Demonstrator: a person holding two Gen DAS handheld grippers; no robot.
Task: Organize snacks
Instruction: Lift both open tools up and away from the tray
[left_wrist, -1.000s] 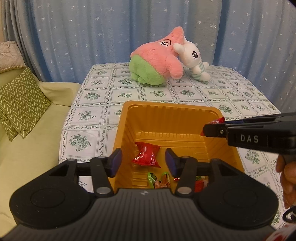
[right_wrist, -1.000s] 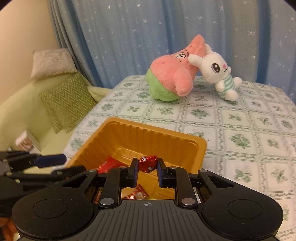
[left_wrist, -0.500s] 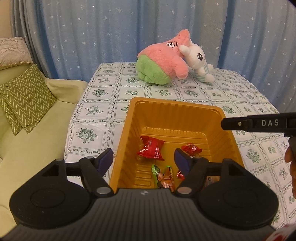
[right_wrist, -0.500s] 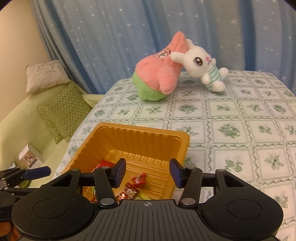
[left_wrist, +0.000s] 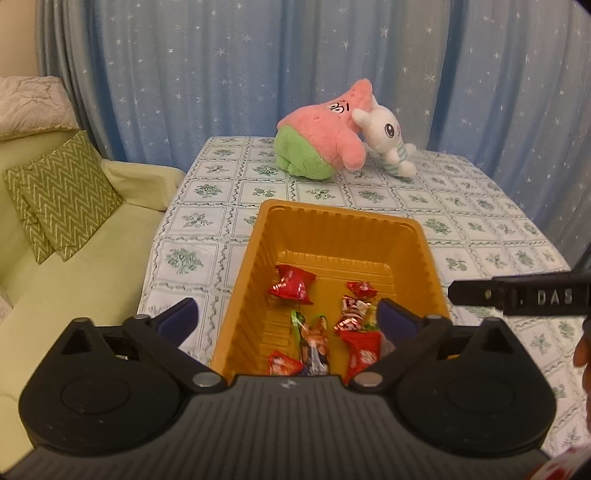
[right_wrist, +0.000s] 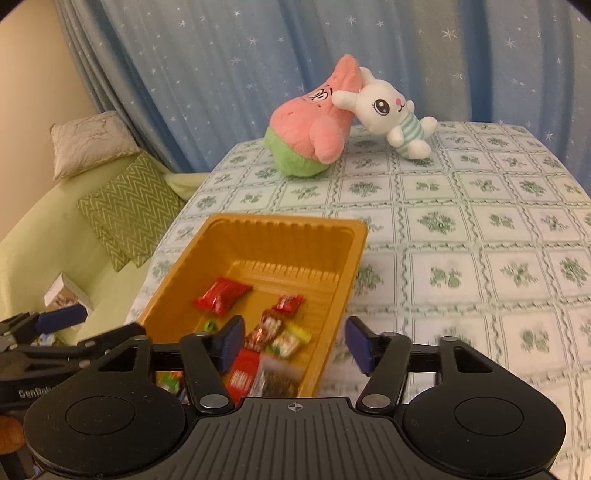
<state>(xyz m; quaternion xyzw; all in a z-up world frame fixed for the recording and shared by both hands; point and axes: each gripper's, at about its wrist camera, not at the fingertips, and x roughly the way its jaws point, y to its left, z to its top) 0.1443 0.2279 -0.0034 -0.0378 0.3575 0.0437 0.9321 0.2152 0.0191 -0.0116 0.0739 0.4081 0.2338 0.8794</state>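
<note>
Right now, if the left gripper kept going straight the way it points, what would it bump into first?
Probably the snack wrappers in the orange tray: they lie straight ahead between its opening fingers, which hold nothing. Depth is hard to judge.

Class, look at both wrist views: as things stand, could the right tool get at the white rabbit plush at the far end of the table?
Probably yes. The right tool, jaws opening and empty, faces bare tablecloth up to the white rabbit plush; the orange tray sits aside.

A home living room, this: green sofa (left_wrist: 74, 288) with cushions (left_wrist: 64, 192), starry blue curtains (left_wrist: 221, 74), plush toys (left_wrist: 325, 144) sitting on a floral-clothed bench (right_wrist: 480, 229).
</note>
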